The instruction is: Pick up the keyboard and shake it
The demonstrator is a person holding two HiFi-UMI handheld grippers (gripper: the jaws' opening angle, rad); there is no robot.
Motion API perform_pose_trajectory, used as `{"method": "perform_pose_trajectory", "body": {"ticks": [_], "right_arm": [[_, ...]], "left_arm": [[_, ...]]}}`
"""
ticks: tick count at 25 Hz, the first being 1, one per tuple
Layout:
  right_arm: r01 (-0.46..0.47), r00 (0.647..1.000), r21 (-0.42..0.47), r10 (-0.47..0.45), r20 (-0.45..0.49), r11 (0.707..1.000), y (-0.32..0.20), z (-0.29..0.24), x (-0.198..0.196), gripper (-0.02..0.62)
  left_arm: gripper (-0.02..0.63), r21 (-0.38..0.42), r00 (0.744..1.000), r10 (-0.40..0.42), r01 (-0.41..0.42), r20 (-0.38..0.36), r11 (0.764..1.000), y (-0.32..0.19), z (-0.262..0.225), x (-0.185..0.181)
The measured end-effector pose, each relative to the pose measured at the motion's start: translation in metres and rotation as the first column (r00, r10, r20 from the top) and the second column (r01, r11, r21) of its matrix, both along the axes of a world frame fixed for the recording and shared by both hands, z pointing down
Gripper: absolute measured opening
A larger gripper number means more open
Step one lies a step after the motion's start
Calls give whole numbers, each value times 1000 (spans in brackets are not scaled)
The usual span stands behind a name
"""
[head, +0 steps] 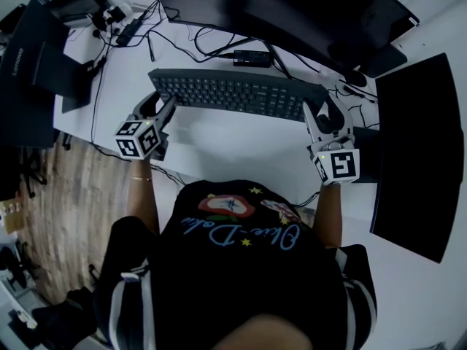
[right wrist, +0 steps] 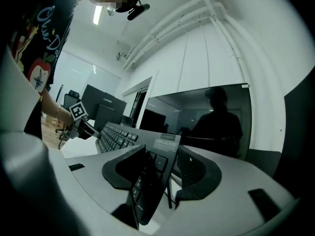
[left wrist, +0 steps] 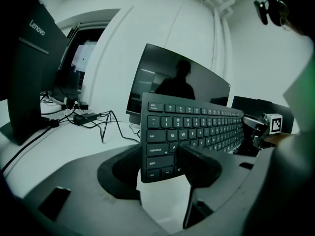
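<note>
Slippage looks likely for the flat dark-grey plastic keyboard [head: 241, 93], clamped only at its ends by left gripper [head: 165, 109] and right gripper [head: 317, 115], once hard shaking begins.

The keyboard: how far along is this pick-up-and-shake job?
Done: the left gripper and right gripper each clamp an end of the dark flat keyboard. In hand: it looks lifted, tilted above the white desk. To come: the shaking.

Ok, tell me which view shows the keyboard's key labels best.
The left gripper view: the keyboard faces the camera, and labels like tab and shift are readable. The head view shows its whole length, keys too small to read. The right gripper view sees one end, steeply foreshortened.
</note>
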State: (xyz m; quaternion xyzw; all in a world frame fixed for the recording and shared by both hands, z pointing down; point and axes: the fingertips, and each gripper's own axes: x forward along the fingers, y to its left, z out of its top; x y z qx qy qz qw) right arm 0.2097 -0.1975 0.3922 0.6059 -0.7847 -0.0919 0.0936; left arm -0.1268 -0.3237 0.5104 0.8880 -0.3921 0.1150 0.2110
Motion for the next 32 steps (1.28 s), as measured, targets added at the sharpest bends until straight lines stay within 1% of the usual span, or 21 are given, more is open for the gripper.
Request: {"method": "perform_pose_trajectory", "body": {"ticks": [5, 16, 22, 27, 32], "right_arm": [[11, 999, 55, -9, -42, 998, 3, -21, -4, 195], [32, 992, 146, -13, -124, 989, 11, -61, -12, 195], [46, 986, 229, -8, -166, 972, 18, -88, -18, 195], [54, 979, 263, 1, -203, 963, 22, -102, -19, 193], [61, 977, 303, 5, -213, 951, 26, -112, -22, 192]], "left_arm": [[227, 44, 1000, -2, 3, -20, 999, -3, -18, 0], [225, 128, 998, -5, 14, -65, 992, -8, -53, 1], [222, 180, 996, 4, 13, -93, 984, -13, -76, 3], [222, 227, 994, 4, 22, -114, 974, -16, -92, 4], [222, 269, 993, 7, 25, -118, 963, -17, -106, 4]]}}
